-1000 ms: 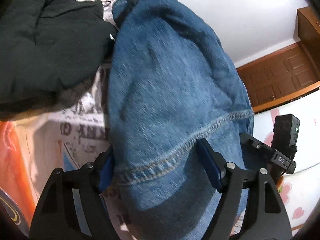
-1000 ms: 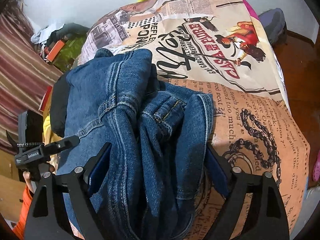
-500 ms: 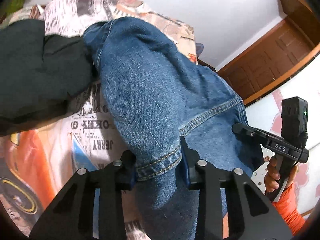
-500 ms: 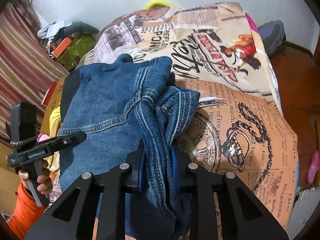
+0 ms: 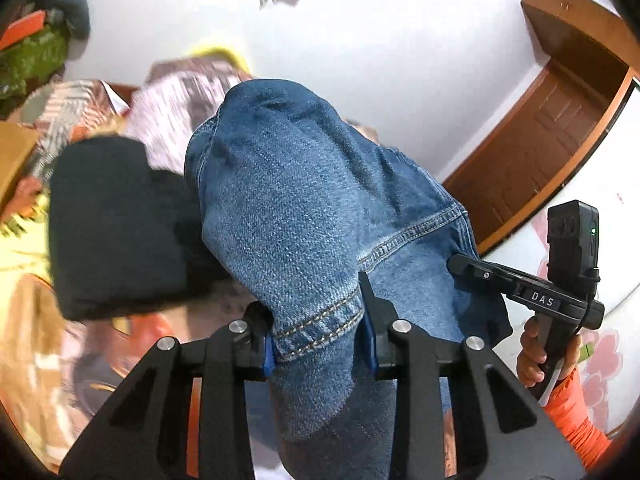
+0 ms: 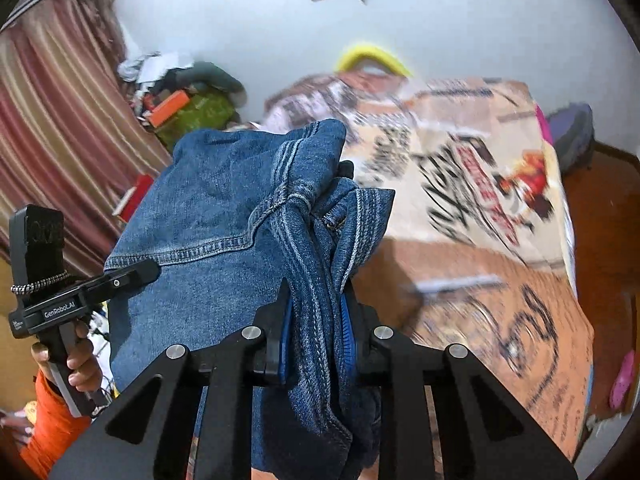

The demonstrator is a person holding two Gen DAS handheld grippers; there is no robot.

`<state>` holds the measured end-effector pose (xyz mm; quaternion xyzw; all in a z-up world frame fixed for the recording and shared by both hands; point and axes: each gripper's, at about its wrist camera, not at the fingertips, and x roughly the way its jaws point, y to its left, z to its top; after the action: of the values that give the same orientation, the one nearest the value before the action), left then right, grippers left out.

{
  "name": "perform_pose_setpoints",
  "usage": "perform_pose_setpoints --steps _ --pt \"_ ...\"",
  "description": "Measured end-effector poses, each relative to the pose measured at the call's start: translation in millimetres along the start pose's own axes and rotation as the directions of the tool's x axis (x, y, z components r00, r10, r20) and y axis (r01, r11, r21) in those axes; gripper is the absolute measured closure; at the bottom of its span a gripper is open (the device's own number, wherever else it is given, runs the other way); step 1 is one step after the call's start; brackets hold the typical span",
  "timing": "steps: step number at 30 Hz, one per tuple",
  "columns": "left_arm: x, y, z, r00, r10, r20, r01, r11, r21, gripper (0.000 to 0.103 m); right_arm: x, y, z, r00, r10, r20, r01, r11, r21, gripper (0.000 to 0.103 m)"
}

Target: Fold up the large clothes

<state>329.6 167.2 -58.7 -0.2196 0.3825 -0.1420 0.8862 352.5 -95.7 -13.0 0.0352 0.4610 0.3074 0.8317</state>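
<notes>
A pair of blue jeans [image 5: 288, 200] hangs lifted above the printed bedspread [image 6: 480, 240]. My left gripper [image 5: 318, 328] is shut on a stitched hem of the jeans, the cloth bulging up between its blue pads. My right gripper [image 6: 316, 320] is shut on a bunched, seamed fold of the same jeans [image 6: 224, 208]. Each view shows the other gripper off to the side, held by a hand in an orange sleeve [image 5: 576, 420]. The denim stretches between the two grips and hides the bed beneath it.
A black folded garment [image 5: 116, 224] lies on the bed left of the jeans. A striped curtain [image 6: 60, 120] and a pile of clutter [image 6: 188, 100] stand at the left, a brown wooden door [image 5: 536, 136] at the right. A white wall lies behind.
Both grippers went from wide open around the denim to shut on it. Both then rose, lifting the jeans off the bed so more wall shows.
</notes>
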Motion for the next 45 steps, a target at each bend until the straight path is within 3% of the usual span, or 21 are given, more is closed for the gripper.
perform_pose_setpoints --steps 7,15,22,28,31,37,40,45 --pt "-53 39 36 0.990 0.086 0.111 -0.088 0.996 0.013 0.071 34 59 44 0.998 0.049 0.036 -0.047 0.997 -0.062 0.085" --pt "-66 103 74 0.977 0.148 0.152 -0.148 0.989 -0.010 0.071 91 109 85 0.994 0.092 0.055 -0.086 0.990 -0.112 0.085" --pt "-21 180 82 0.979 0.190 0.077 -0.183 0.978 -0.097 0.070 173 117 93 0.994 0.105 -0.028 -0.107 0.992 -0.065 0.084" --pt "53 254 41 0.975 0.213 -0.069 -0.223 0.955 -0.195 0.066 264 101 64 0.983 0.024 -0.180 -0.035 0.998 -0.057 0.084" --pt "54 251 35 0.972 0.233 -0.035 -0.235 0.960 -0.149 0.063 275 106 52 0.983 -0.053 -0.177 0.030 0.991 -0.131 0.082" --pt "45 221 27 0.922 0.383 -0.053 -0.386 0.920 -0.064 0.056 257 122 45 0.981 -0.138 -0.132 0.101 0.962 -0.255 0.073" --pt "36 212 21 0.902 0.430 -0.030 -0.431 0.901 -0.050 0.053 247 122 35 0.975 -0.177 -0.132 0.140 0.958 -0.251 0.058" --pt "18 198 3 0.899 0.437 -0.034 -0.439 0.896 -0.062 0.052 235 116 25 0.972 -0.146 -0.182 0.107 0.972 -0.209 0.055"
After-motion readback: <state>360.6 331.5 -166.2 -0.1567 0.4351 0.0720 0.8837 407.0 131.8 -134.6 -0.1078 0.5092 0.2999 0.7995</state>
